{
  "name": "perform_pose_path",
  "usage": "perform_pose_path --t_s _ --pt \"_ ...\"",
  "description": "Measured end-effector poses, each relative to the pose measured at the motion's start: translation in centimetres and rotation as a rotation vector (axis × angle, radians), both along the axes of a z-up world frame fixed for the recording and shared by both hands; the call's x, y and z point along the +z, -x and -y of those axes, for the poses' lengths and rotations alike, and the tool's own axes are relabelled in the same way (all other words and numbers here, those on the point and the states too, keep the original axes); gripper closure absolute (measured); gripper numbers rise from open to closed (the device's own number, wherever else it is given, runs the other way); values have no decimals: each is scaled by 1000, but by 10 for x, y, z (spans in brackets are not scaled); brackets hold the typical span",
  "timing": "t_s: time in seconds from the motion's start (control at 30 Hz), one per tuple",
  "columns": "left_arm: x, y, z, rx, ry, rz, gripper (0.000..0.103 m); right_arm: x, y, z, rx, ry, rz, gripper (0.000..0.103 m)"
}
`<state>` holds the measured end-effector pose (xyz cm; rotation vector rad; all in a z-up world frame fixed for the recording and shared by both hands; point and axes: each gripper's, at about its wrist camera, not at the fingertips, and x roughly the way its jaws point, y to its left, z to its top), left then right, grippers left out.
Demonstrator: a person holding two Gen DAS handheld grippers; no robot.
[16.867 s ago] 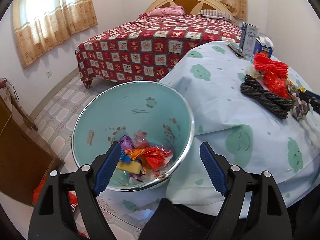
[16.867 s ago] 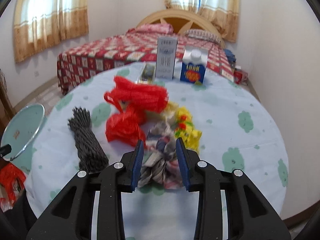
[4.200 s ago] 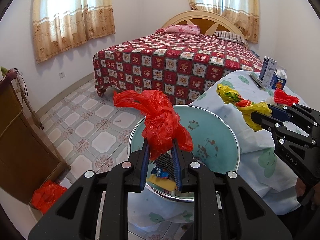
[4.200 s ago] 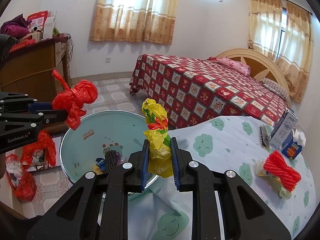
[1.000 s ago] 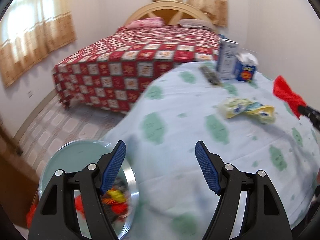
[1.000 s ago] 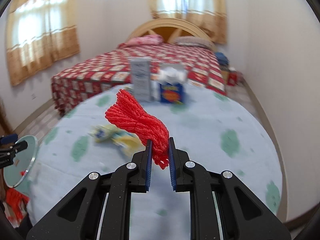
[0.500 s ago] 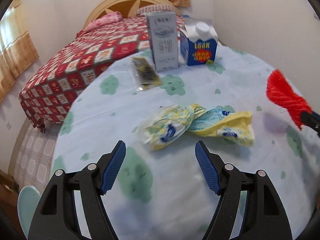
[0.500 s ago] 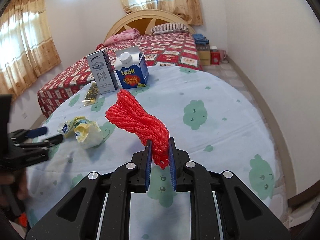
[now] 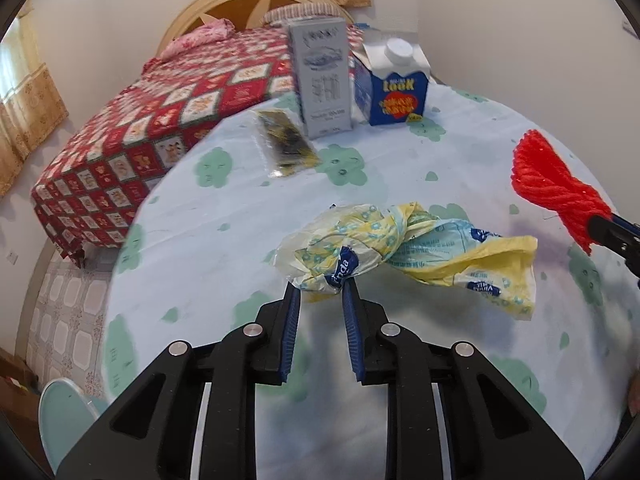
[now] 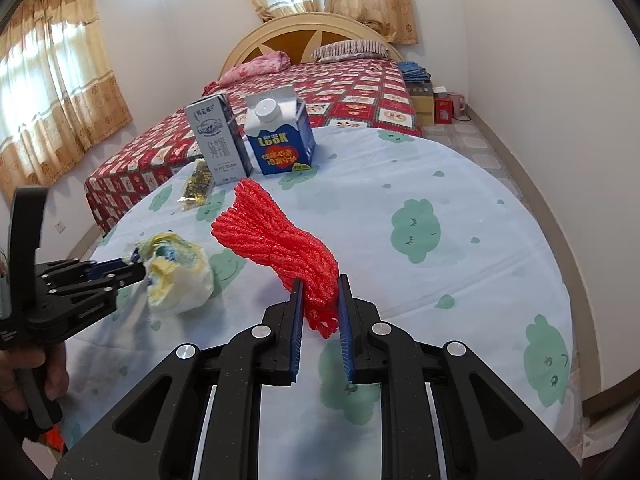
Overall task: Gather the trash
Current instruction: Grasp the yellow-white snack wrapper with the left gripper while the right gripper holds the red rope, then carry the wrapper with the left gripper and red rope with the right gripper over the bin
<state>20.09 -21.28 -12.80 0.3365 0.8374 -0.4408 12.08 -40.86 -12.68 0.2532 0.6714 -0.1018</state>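
Observation:
My left gripper is shut on the near end of a crumpled yellow and white plastic bag that lies on the round table. The bag also shows in the right wrist view, with the left gripper pinching it. My right gripper is shut on a red mesh bundle and holds it above the table. The bundle shows at the right edge of the left wrist view. The light blue trash basin peeks in at bottom left, below the table edge.
A grey carton, a blue Look carton and a flat dark wrapper sit at the table's far side. A bed with a red quilt lies beyond. Boxes stand by the wall.
My left gripper has moved forward to the plastic bag and shut on its near end. My right gripper still holds the red bundle, nearly still.

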Motion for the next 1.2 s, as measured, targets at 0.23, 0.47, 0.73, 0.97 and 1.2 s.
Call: perform_pose_path --t_s 0.23,0.47,0.73,0.97,1.2 --pt "19 26 -53 91 2 39 81 6 2 -32 42 14 19 86" --pt "29 51 -97 153 13 66 81 9 2 -67 86 49 37 86" --pt "35 74 -135 204 45 84 81 14 4 -119 178 100 86 86" --pt "40 91 -176 265 62 106 81 19 5 -159 252 132 112 86" --pt "46 104 -205 301 66 123 81 21 5 -190 302 150 131 86"
